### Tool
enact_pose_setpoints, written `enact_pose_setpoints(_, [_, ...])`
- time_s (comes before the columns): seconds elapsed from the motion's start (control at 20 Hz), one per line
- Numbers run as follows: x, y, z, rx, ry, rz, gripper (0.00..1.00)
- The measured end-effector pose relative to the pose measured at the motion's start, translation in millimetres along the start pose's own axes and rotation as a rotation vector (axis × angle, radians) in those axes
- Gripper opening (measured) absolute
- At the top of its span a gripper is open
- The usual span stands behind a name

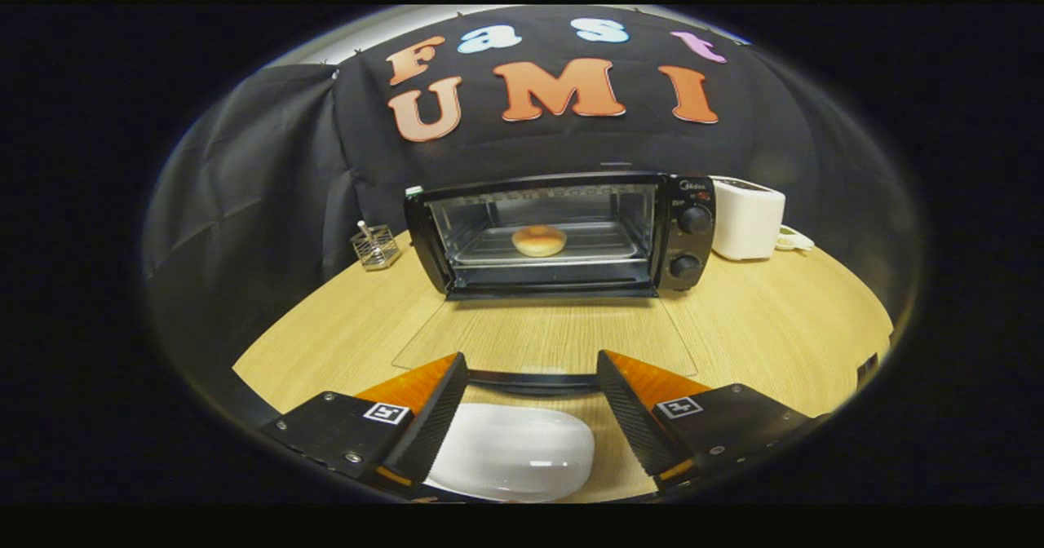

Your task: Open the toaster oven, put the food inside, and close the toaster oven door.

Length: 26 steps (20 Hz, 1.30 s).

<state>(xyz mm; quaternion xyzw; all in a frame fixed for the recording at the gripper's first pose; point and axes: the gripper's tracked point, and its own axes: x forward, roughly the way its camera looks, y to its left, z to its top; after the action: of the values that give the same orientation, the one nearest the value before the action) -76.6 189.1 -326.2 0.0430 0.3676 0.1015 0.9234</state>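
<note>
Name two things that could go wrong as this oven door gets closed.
1. The gripper is open, with the door handle near its fingertips; a shallow hold might slip off.
2. The glass door lies flat on the table, so lifting it could shove the toaster oven and jolt the bun.

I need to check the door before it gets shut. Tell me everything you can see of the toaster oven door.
The door is a clear glass pane, swung fully down and lying flat over the wooden table, hinged along the base of the black oven. A dark curved handle runs along its near edge, just ahead of the gripper, whose jaws stand open, touching nothing. The bun sits on the tray inside.
</note>
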Motion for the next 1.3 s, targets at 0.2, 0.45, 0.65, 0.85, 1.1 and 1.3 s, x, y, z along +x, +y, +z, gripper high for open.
enact_pose_setpoints(0.2, [3,0,-30,0.006,0.082,-0.023,0.95])
enact_pose_setpoints(0.45, [8,2,-45,-0.015,0.134,-0.026,0.94])
enact_pose_setpoints(0.65, [12,-6,-50,-0.049,0.167,-0.063,0.95])
enact_pose_setpoints(0.85, [20,-7,-57,-0.004,0.208,-0.079,0.94])
enact_pose_setpoints(1.1, [25,-5,-55,-0.017,0.221,-0.097,0.92])
enact_pose_setpoints(1.3, [22,-6,-47,0.003,0.196,-0.115,0.89])
